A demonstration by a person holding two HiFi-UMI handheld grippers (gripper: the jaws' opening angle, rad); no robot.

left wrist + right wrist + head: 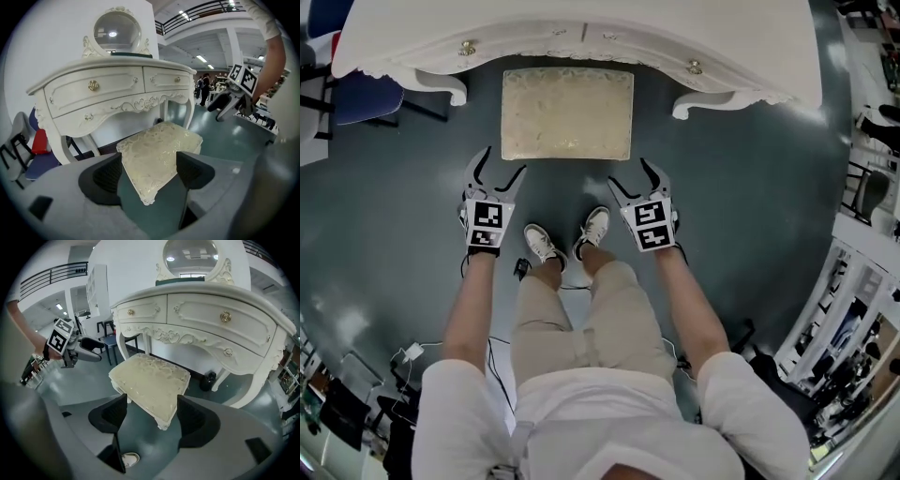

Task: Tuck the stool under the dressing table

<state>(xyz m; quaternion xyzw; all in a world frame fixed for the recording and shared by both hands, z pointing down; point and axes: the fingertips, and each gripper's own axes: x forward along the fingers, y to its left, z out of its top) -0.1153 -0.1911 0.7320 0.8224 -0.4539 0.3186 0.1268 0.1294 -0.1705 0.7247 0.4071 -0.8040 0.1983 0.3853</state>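
The stool, with a cream patterned cushion, stands on the grey floor just in front of the white dressing table. My left gripper is open, a little short of the stool's near left corner. My right gripper is open too, near the stool's near right corner. In the left gripper view the corner of the stool shows between the spread jaws of the left gripper, with no pad touching it. The right gripper view has the stool beyond the right gripper in the same way.
The dressing table's curved legs flank the stool, and a round mirror tops the table. A blue chair stands at the left. The person's shoes are just behind the grippers. Cables lie at the lower left and shelving at the right.
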